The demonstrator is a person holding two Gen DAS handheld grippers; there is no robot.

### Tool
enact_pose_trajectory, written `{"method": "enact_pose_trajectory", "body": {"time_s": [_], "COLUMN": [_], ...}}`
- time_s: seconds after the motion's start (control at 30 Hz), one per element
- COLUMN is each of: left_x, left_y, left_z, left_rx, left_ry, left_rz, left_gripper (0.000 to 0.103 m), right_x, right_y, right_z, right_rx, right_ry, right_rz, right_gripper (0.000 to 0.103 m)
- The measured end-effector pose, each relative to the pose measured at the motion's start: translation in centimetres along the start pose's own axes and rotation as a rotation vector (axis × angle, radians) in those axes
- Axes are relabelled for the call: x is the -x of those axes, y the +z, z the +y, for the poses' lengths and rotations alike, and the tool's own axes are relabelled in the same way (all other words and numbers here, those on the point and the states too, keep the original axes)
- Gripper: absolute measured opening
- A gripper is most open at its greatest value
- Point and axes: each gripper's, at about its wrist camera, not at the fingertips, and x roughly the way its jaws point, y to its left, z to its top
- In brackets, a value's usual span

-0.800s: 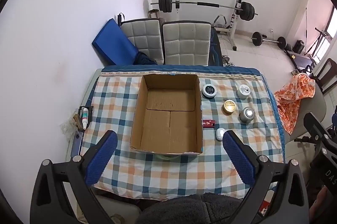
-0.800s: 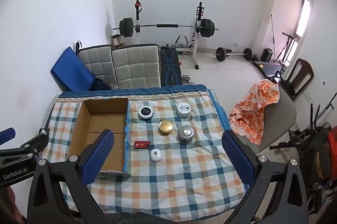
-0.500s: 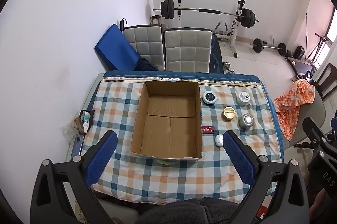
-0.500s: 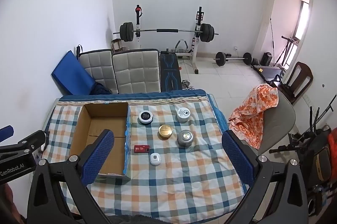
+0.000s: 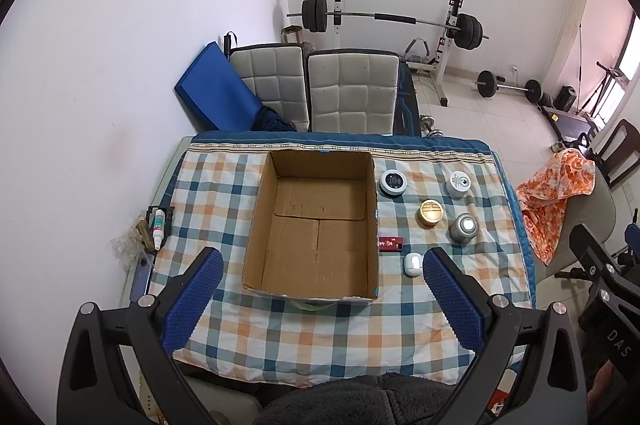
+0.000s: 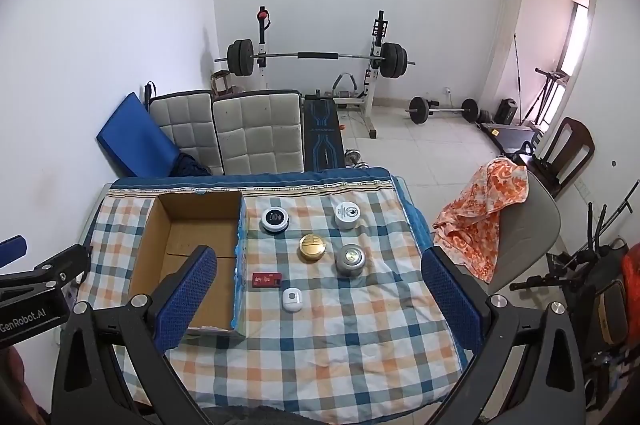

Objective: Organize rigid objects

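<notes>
An open, empty cardboard box stands on a checked tablecloth. Right of it lie several small items: a black-topped round tin, a white round jar, a gold tin, a silver tin, a red flat box and a small white case. My left gripper is open and empty, high above the table's near edge. My right gripper is open and empty, also high above the near side.
Two padded chairs and a blue mat stand behind the table. A barbell rack is at the back wall. An orange cloth hangs over a chair to the right. A small bottle in a holder sits at the table's left edge.
Both grippers have risen and drawn back from the table, so the table and the box look smaller and lower in both views. Nothing on the table has moved.
</notes>
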Motion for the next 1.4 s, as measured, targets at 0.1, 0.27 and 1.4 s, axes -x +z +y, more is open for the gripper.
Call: {"method": "enact_pose_trajectory", "body": {"time_s": [0.1, 0.27, 1.4], "left_x": [0.0, -0.3, -1.5], "left_y": [0.0, 0.3, 0.1], "left_z": [0.1, 0.1, -0.7], "left_rx": [0.003, 0.007, -0.016], "left_ry": [-0.001, 0.005, -0.011], "left_rz": [-0.001, -0.005, 0.007], "left_gripper": [0.103, 0.103, 0.103], "right_x": [-0.2, -0.4, -1.4], "right_y": [-0.1, -0.3, 0.2], "right_z": [0.1, 0.3, -0.4], "right_rx": [0.001, 0.004, -0.019], "right_ry": [-0.004, -0.007, -0.029], "right_rz": [-0.001, -0.014, 0.000], "right_gripper": [0.103, 0.103, 0.103]}}
